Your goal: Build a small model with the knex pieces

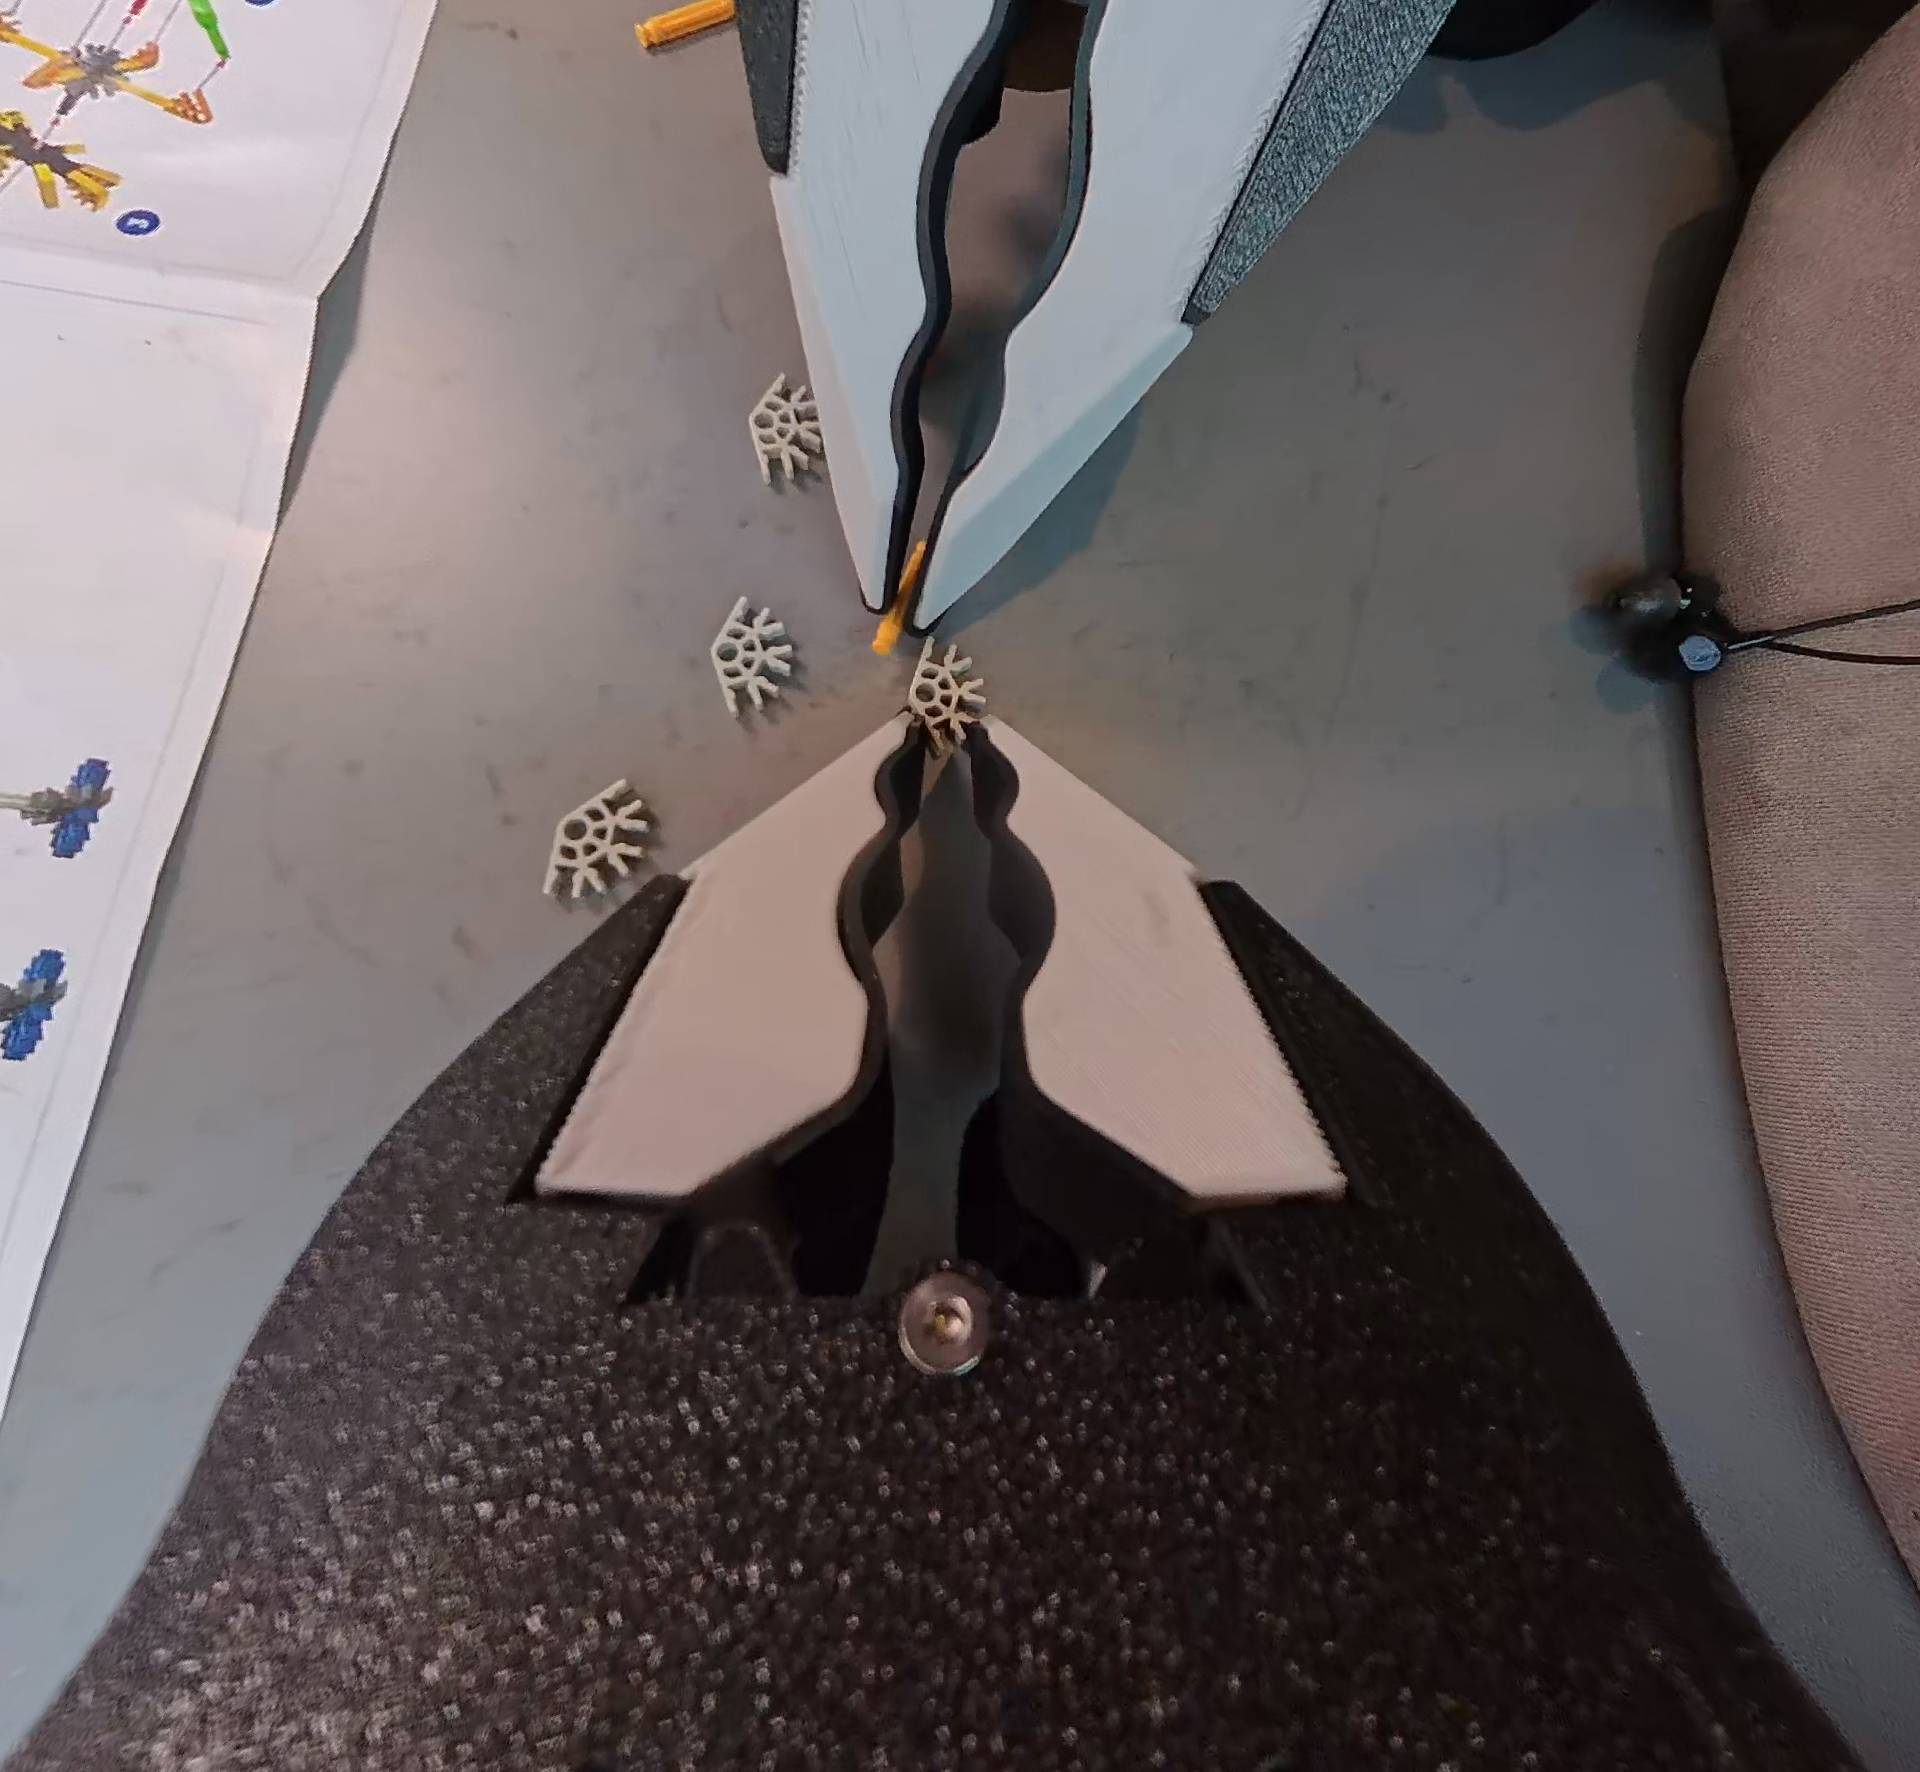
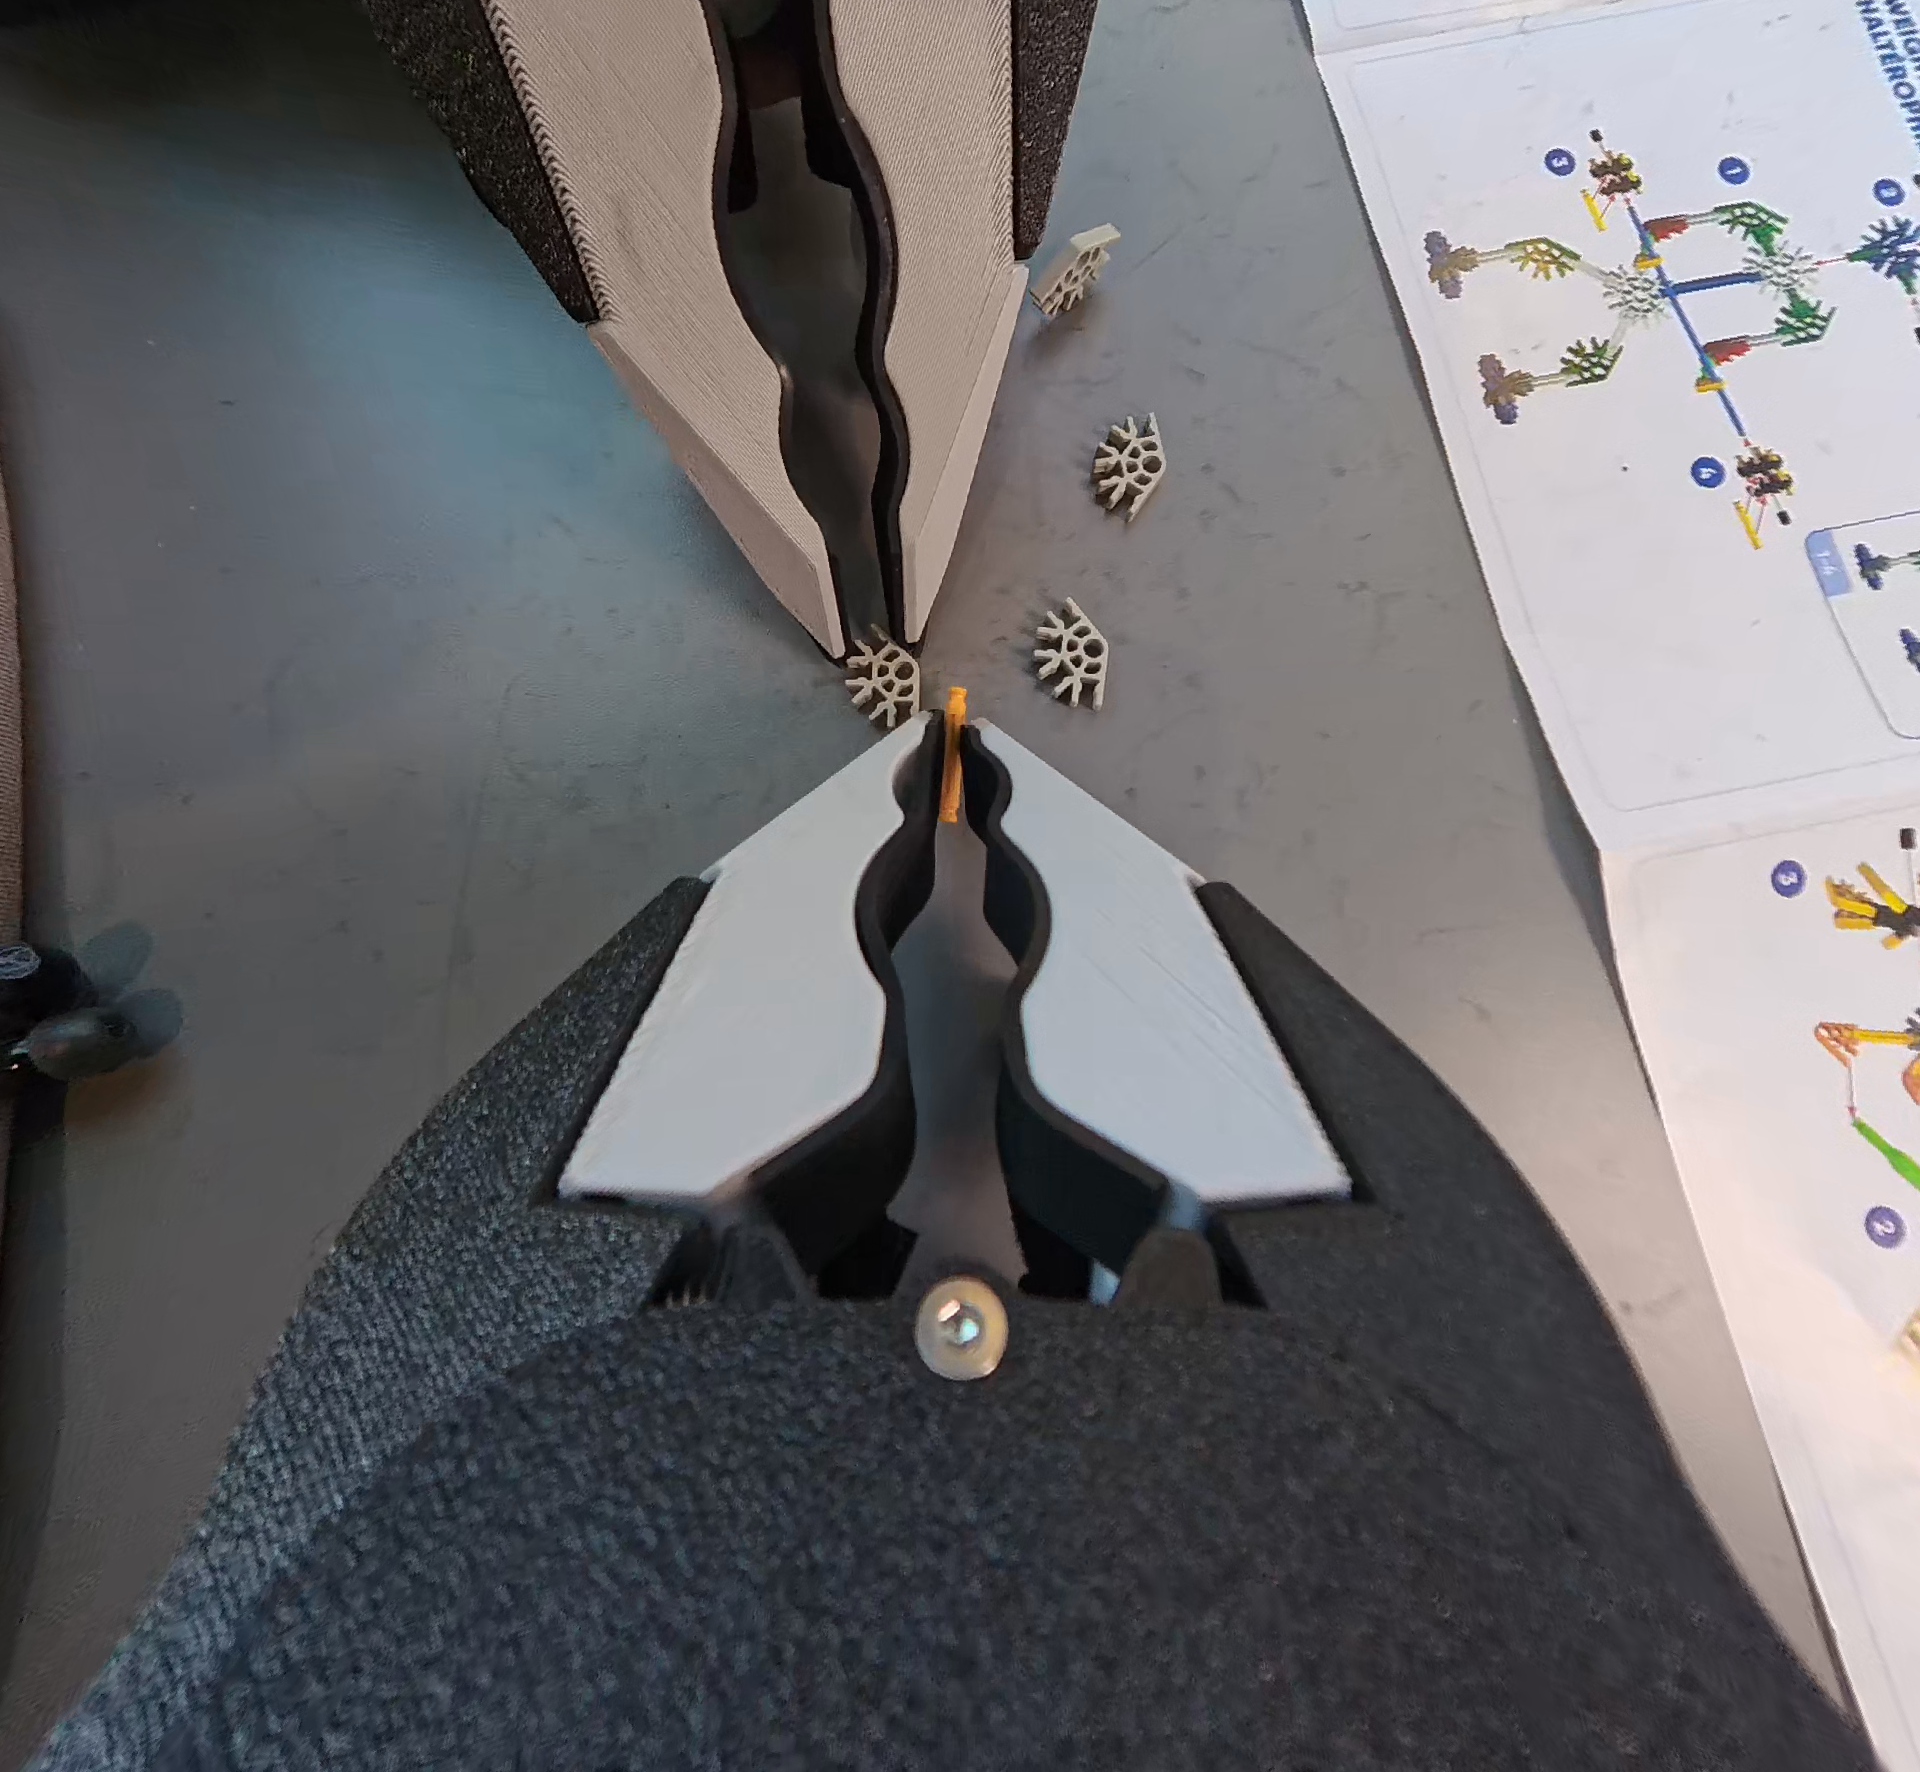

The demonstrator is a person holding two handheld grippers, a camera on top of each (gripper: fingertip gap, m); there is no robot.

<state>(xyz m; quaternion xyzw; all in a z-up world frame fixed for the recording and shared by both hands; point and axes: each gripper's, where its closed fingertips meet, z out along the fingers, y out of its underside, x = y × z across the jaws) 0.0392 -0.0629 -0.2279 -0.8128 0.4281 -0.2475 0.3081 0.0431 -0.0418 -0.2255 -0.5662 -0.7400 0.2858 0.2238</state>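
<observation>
Much of the orange rod [image 2: 951,754] is hidden between the closed tips of the right tool [image 2: 948,735]. The grey connector [image 1: 945,692] is pinched by the left tool [image 1: 943,733] at frame centre. Three loose connectors [image 1: 750,654] lie left of centre on the tabletop [image 1: 1351,787]; an instruction sheet [image 1: 156,372] is cut off at the left edge.

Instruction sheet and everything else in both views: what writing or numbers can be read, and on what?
Instruction sheet: blue heading at the frame edge, cut off; not quoted here.
Same sheet: digits in blue circles beside the diagrams; not quoted.
Small blue tab: too blurred to read.
Grey connector, orange rod: no writing.
</observation>
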